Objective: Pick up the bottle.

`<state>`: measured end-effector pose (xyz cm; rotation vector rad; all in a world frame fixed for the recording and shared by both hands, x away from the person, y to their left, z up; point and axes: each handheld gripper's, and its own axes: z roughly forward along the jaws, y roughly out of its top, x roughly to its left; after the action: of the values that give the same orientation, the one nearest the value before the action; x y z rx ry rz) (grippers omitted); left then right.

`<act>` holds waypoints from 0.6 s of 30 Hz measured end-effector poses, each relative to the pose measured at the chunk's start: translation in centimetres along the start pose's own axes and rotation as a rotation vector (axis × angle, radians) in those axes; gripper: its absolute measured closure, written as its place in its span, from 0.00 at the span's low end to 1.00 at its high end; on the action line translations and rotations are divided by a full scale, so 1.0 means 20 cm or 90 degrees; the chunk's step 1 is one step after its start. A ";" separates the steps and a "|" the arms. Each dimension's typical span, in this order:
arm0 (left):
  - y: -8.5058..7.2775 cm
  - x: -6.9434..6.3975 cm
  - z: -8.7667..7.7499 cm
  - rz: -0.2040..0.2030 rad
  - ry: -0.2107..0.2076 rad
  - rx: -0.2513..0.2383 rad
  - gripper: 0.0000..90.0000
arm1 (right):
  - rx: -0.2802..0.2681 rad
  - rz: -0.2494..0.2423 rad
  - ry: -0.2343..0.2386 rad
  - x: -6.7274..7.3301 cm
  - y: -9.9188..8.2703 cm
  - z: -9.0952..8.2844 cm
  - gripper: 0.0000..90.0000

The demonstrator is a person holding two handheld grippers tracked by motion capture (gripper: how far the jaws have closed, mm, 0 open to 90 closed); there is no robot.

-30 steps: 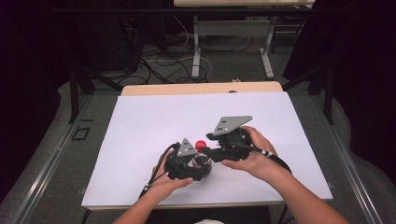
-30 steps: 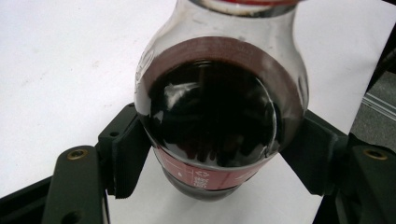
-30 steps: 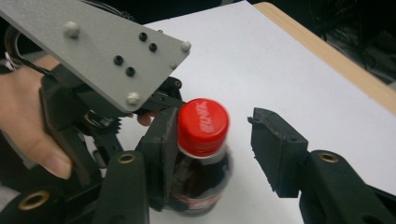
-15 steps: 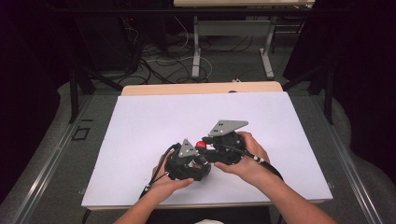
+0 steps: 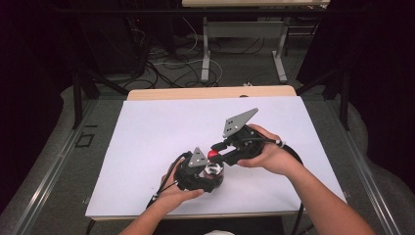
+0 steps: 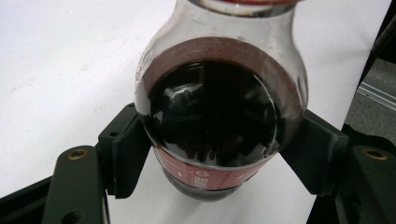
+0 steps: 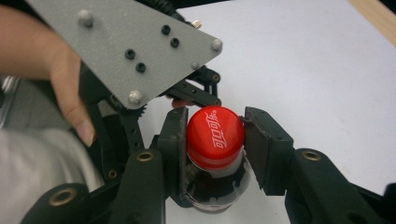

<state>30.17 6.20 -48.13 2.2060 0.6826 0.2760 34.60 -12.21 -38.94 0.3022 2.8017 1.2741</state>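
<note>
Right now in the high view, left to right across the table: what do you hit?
Left hand → left gripper → bottle → right gripper → right hand, all on the white table.

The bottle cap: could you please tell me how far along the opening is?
Done: the left hand-held gripper clamps the bottle, and the right hand-held gripper has just closed on the red cap. In hand: gripping the cap. Left: the cap is on; unscrewing remains.

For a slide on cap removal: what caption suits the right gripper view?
Right gripper clamps its jaws on the red cap of a cola bottle over the white table.
</note>
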 end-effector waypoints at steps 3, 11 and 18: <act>0.00 0.00 0.00 -0.003 -0.005 -0.004 0.33 | 0.003 -0.028 0.031 -0.02 0.01 -0.01 0.68; 0.00 0.01 -0.01 -0.009 0.003 -0.005 0.33 | -0.020 0.016 0.005 0.01 0.01 -0.01 0.59; 0.00 0.03 -0.02 -0.011 0.014 -0.004 0.33 | -0.054 0.054 -0.080 0.08 0.00 -0.01 0.50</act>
<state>30.62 6.81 -47.95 2.1927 0.7121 0.2939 33.03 -12.05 -38.65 0.4823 2.6491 1.3354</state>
